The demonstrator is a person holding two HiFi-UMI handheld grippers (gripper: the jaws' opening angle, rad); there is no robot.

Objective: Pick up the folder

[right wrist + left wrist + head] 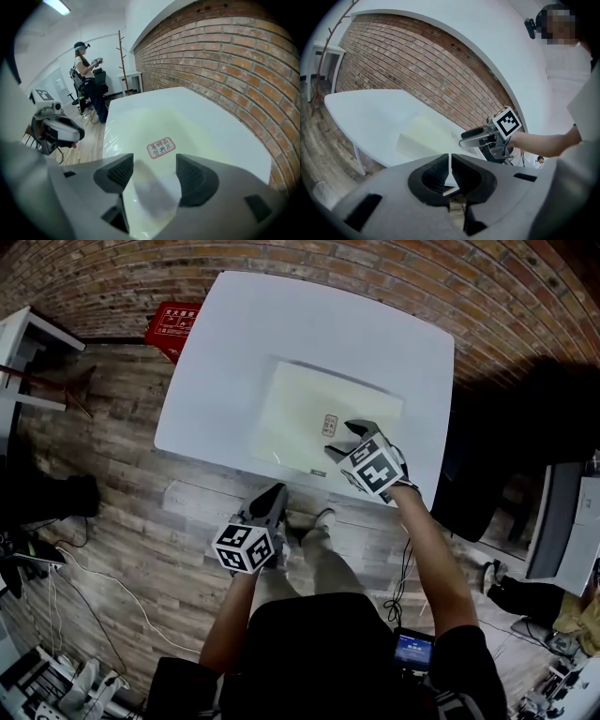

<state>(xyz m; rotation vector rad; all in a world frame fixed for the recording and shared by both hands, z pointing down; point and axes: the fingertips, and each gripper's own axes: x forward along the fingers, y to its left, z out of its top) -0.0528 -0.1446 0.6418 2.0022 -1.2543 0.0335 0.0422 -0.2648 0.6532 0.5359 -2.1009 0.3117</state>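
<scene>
Jaws of the right gripper [339, 439] stand spread wide, with nothing pinched between them. In the right gripper view [154, 174] they straddle a bare stretch of the folder [154, 124], just below its red-bordered label [161, 147]. Whether the tips touch the cover cannot be told.

The folder [300, 418] is pale yellowish and lies flat near the middle of the head view, on the nearer half of the white surface [281, 324]. Its label [330, 422] sits just left of the right gripper's tips. In the left gripper view the folder [426, 136] shows centre frame, with the right gripper [476, 136] hovering at its right end.

Jaws of the left gripper [450, 173] are pressed together and hold nothing. In the head view this gripper [277, 493] is below the surface's near edge, off the folder and over the wooden floor [112, 474], lower left of the right gripper.

A brick wall [375, 268] runs along the top of the head view, and a red box [178, 324] stands on the floor at the surface's upper-left corner. In the right gripper view, upper left, a person [86, 70] stands beside a coat stand [123, 61].
</scene>
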